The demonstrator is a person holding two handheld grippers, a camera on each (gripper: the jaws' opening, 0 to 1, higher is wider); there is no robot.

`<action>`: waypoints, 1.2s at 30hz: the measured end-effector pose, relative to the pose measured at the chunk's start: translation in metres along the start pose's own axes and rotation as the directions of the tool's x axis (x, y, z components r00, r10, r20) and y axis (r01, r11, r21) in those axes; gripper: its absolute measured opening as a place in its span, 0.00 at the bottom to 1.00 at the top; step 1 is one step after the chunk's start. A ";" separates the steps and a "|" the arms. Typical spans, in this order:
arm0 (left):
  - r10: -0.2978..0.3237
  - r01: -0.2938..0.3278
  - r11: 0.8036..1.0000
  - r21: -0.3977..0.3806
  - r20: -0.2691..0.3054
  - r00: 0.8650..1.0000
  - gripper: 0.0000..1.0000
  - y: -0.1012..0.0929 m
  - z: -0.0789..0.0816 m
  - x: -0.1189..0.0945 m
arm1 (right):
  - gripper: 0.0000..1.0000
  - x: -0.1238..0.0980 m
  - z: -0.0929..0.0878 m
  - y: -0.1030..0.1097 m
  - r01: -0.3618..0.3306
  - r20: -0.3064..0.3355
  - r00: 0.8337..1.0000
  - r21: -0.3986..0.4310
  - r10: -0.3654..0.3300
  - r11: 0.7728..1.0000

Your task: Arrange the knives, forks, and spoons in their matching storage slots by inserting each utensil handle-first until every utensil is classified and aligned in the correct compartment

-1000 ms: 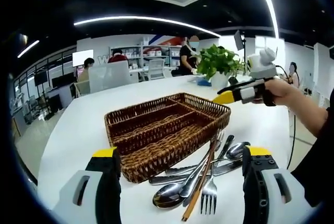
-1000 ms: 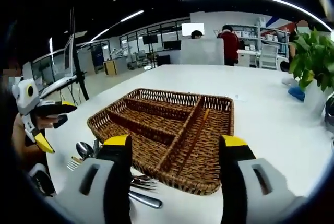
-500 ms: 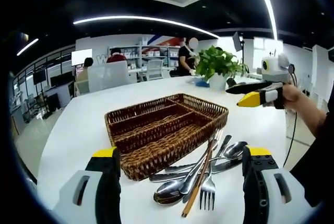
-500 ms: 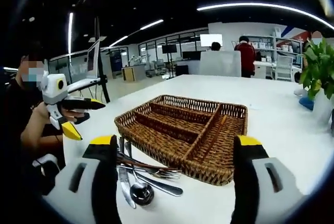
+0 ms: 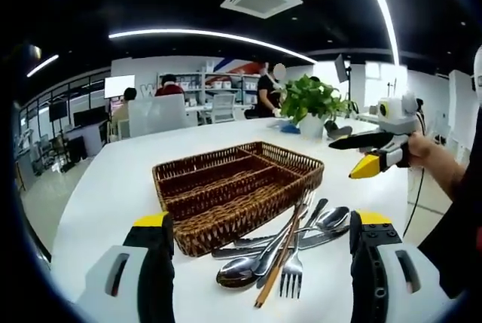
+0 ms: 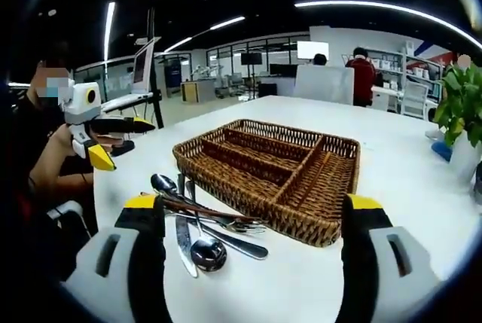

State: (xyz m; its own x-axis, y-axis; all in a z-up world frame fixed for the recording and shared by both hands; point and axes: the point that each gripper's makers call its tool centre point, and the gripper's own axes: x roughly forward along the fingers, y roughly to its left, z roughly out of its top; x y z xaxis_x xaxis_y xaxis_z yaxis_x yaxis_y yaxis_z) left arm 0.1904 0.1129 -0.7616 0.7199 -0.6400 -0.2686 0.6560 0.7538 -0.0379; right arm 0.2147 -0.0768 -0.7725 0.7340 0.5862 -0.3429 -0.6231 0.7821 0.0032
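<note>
Both my grippers are wide open and holding nothing right now: left gripper (image 5: 258,263), right gripper (image 6: 252,251). Nearest thing is the utensil pile (image 5: 282,248) lying on the white table (image 5: 105,187), jumbled right against the basket's near edge; I can make out spoons, a fork (image 5: 292,274) and a wooden-looking handle crossing over. My guess for doing this well: pick the topmost piece by its neck so the handle can go in first. Beyond it, the wicker basket (image 6: 271,172) has its compartments bare as far as I can see.
</note>
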 end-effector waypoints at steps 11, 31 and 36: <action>-0.005 0.005 1.000 0.026 -0.007 1.000 0.99 -0.003 -0.002 0.001 | 1.00 0.007 0.001 0.012 -0.083 -0.011 0.997 -0.070 0.082 0.994; -0.018 0.020 0.999 0.050 -0.025 1.000 0.99 -0.011 -0.004 0.000 | 0.47 0.040 -0.017 0.067 -0.443 -0.142 0.897 -0.304 0.420 0.844; -0.022 0.024 0.998 0.055 -0.027 0.999 0.99 -0.012 -0.005 0.001 | 0.38 0.050 -0.023 0.077 -0.502 -0.186 0.865 -0.325 0.466 0.802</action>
State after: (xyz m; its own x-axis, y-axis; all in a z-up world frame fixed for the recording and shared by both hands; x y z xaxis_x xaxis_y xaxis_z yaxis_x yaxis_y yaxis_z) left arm 0.1820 0.1038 -0.7658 0.6986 -0.6523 -0.2939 0.6844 0.7290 0.0087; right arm 0.1975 0.0080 -0.8108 0.2942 0.8325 -0.4695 -0.9556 0.2641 -0.1305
